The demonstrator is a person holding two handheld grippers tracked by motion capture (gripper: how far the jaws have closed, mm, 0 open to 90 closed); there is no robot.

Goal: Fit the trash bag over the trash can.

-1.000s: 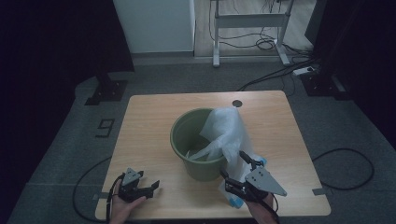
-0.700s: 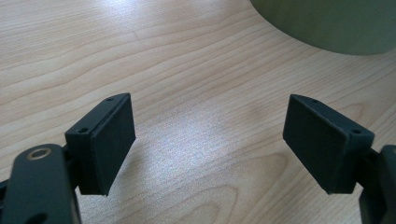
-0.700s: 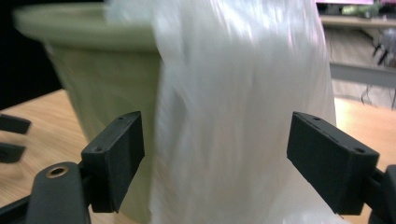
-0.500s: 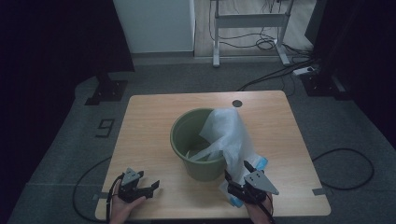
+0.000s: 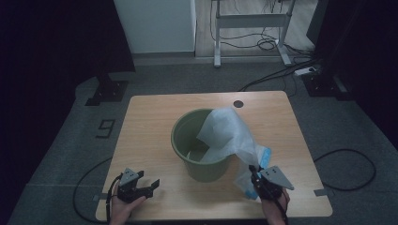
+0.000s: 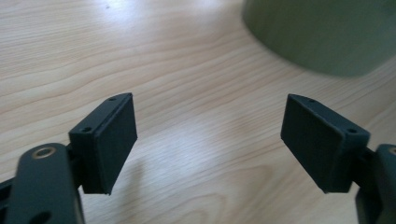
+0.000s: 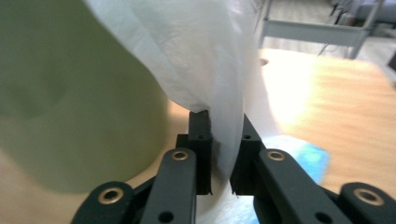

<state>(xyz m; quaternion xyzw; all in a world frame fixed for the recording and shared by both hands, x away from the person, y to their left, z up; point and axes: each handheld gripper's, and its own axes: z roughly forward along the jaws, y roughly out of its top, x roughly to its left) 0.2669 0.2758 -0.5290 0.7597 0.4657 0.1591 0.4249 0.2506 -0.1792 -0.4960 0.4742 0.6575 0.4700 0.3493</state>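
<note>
Looking down from the high view, a green bucket [image 5: 202, 145] stands near the middle of the wooden counter [image 5: 150, 122]. A white plastic bag [image 5: 225, 133] drapes over the bucket's right rim and hangs down its outer side toward the counter's front right corner, where a blue edge of the bag shows. The right gripper [image 5: 256, 180] sits at the bag's lower end near the front edge. The left gripper [image 5: 148, 186] rests near the front left corner, well apart from the bucket.

Left gripper view: both fingers [image 6: 109, 140] stand wide apart over bare wood, nothing between them. The bucket's wall [image 6: 327, 32] lies ahead at upper right.

Right gripper view: the fingers [image 7: 200, 149] have just been closing and now pinch a fold of the white bag [image 7: 205, 56] between them. The bucket [image 7: 70, 102] stands just beside on the left, with the bag falling from its rim.
</note>
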